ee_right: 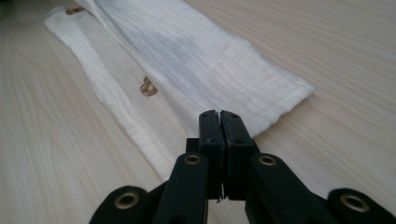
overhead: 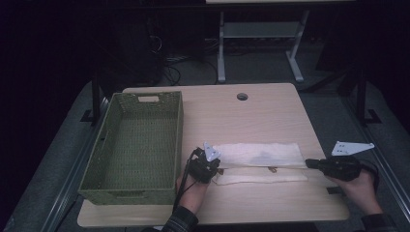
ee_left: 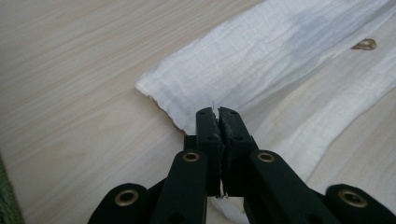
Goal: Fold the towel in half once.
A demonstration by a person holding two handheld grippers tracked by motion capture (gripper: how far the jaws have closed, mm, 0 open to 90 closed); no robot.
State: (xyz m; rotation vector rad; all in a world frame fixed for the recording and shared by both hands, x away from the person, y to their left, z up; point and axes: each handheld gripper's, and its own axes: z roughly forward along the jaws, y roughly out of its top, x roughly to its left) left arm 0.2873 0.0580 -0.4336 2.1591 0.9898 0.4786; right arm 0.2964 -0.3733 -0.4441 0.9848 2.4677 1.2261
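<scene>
A white cloth [overhead: 261, 153] lies on the wooden table [overhead: 251, 116], folded lengthwise so that an upper layer covers most of a lower strip. It carries a small brown print [overhead: 273, 169]. My left gripper [overhead: 218, 168] is at its left end and my right gripper [overhead: 308, 163] at its right end. In the left gripper view the jaws [ee_left: 218, 112] are shut, with white fabric pinched between them over the cloth [ee_left: 261, 60]. In the right gripper view the jaws [ee_right: 219, 114] are shut too, with a sliver of white between them by the cloth [ee_right: 201, 60].
A green woven basket [overhead: 125, 195] stands empty on the table's left side, close to my left hand. A round cable hole [overhead: 242, 96] sits near the far edge. Bare tabletop lies beyond the cloth. Desk legs and cables stand on the dark floor behind.
</scene>
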